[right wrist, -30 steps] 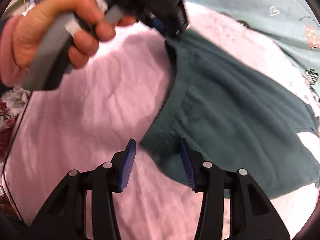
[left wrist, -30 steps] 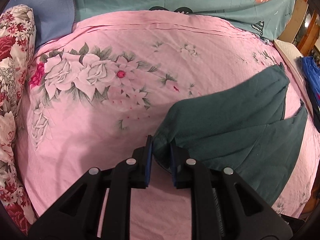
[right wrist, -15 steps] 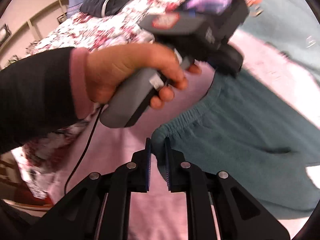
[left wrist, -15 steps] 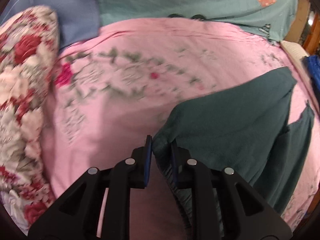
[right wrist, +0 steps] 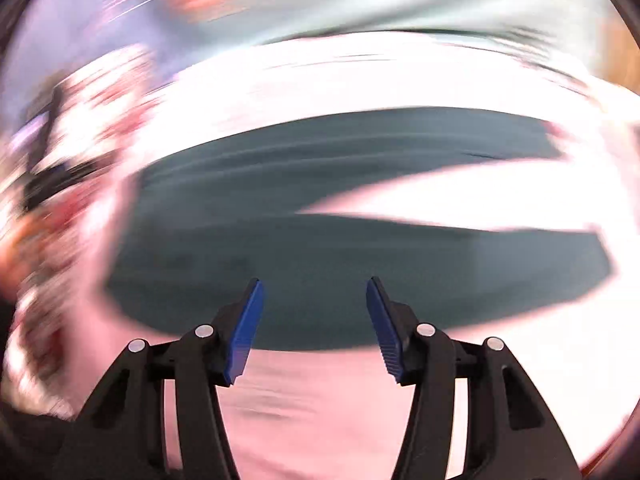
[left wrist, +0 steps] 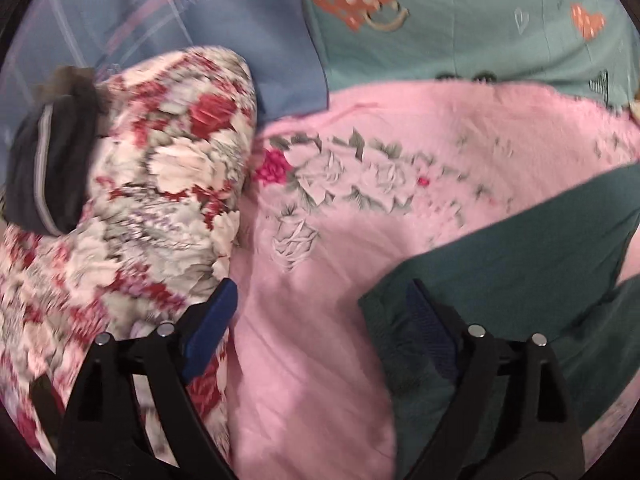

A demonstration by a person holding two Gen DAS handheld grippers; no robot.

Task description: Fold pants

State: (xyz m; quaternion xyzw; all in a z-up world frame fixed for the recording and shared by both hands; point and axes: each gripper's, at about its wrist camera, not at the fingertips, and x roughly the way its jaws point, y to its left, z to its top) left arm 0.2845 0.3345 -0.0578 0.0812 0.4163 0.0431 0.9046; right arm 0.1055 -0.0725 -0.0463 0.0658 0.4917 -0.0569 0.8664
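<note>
Both claws have just been opening and hold nothing, the left claw (left wrist: pixel 316 320) spread wide and the right claw (right wrist: pixel 314 320) half spread, so the dark green pants (left wrist: pixel 520 264) lie released on the pink bedsheet (left wrist: pixel 320 360), apparently set down for folding

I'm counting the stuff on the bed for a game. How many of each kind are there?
Green pants: 1
Flowery quilt: 1
Pink flowered sheet: 1
Teal heart-print blanket: 1
Blue plaid cloth: 1
Dark folded garment: 1
Total: 6
</note>
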